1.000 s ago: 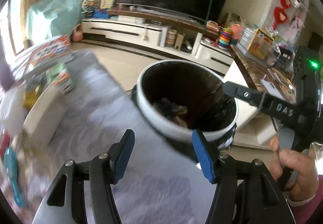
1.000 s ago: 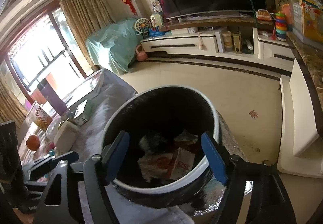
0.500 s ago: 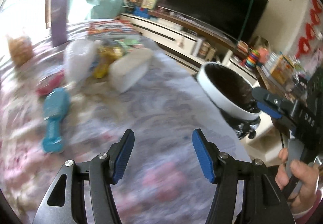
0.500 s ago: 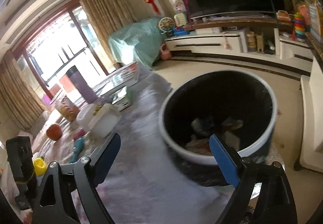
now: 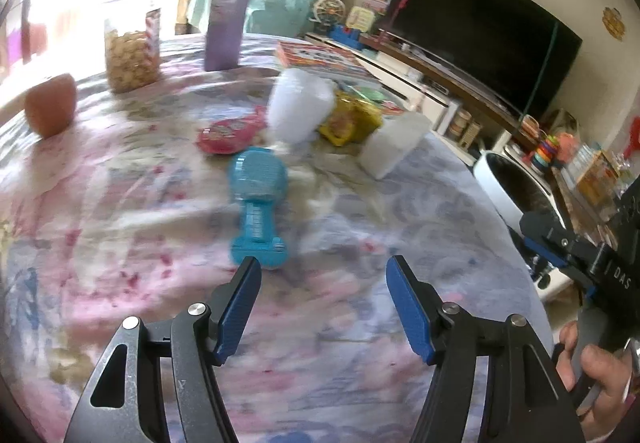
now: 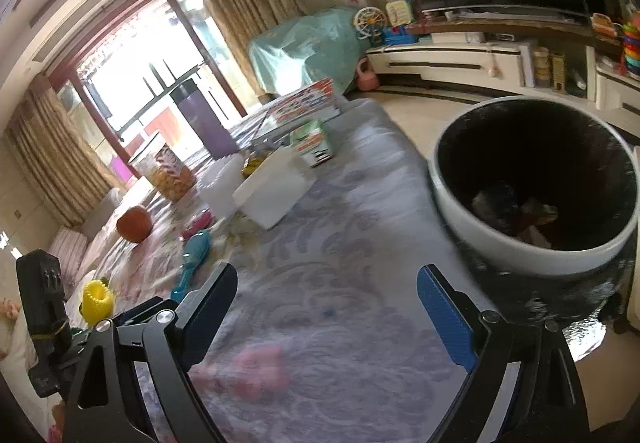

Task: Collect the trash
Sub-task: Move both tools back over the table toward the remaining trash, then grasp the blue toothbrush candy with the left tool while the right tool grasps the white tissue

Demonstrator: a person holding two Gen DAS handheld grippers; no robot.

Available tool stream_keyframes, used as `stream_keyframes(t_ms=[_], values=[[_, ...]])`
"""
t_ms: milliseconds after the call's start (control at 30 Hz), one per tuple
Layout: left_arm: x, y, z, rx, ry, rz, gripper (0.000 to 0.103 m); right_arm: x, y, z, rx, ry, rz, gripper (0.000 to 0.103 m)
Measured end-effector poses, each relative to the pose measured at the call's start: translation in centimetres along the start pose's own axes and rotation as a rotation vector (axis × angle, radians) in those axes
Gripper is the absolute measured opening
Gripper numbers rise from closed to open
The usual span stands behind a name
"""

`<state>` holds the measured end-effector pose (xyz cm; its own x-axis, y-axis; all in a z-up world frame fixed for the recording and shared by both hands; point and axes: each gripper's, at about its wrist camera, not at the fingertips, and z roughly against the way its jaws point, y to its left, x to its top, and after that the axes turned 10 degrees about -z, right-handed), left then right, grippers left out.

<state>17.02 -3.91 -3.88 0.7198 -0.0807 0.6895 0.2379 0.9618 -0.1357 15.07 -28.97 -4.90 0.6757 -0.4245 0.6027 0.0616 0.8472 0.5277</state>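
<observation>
My left gripper (image 5: pixel 322 267) hovers over the flowered tablecloth (image 5: pixel 160 243), its jaws opening with nothing between them. Just beyond its left fingertip lies a blue plastic brush (image 5: pixel 258 199). Farther on lie a pink wrapper (image 5: pixel 230 133), a yellow snack packet (image 5: pixel 348 121), a white plastic cup (image 5: pixel 298 107) and a white box (image 5: pixel 394 147). My right gripper (image 6: pixel 326 275) is open and empty above the cloth near the table's edge. The white-rimmed bin (image 6: pixel 520 251) with a black liner stands on its right, with trash at the bottom.
An orange fruit (image 5: pixel 52 109), a jar of snacks (image 5: pixel 132 55), a purple flask (image 5: pixel 228 15) and a picture book (image 5: pixel 320 57) stand at the table's far side. A yellow toy (image 6: pixel 96 301) sits at the left. TV cabinet (image 6: pixel 460 63) lies beyond the floor.
Both views have swung left from the bin to the table top. The bin has slid to the right edge. The right jaws have spread wider; the left ones have widened a little.
</observation>
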Motion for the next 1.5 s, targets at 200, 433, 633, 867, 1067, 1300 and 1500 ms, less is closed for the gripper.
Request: stream_keyframes(t_ms=[200, 433, 633, 867, 1067, 1300, 1500], values=[[-0.1, 1.5, 0.5, 0.026, 0.007, 0.027, 0.065, -0.5, 1.7, -1.6, 0.018, 0.023, 0.019, 0.093], [0.3, 2.9, -0.4, 0.035, 0.032, 0.045, 0.065, -0.8, 3.4, -3.9, 0.034, 0.058, 0.033, 0.093], [0.9, 4.3, -2.1, 0.038, 0.05, 0.051, 0.066, -0.6, 4.2, -5.6, 0.041, 0.073, 0.027, 0.093], [1.7, 4.9, -3.1, 0.038, 0.059, 0.043, 0.067, 0.5, 5.4, -7.9, 0.056, 0.085, 0.02, 0.093], [2.3, 5.5, -4.4, 0.041, 0.064, 0.049, 0.067, 1.7, 6.3, -10.1, 0.057, 0.082, 0.017, 0.093], [3.5, 4.4, -6.5, 0.078, 0.073, -0.011, 0.065, 2.7, 6.1, -11.8, 0.019, 0.073, 0.012, 0.082], [3.8, 3.9, -7.3, 0.064, 0.073, -0.05, 0.02, 2.6, 5.1, -11.1, 0.03, 0.075, 0.025, 0.042]])
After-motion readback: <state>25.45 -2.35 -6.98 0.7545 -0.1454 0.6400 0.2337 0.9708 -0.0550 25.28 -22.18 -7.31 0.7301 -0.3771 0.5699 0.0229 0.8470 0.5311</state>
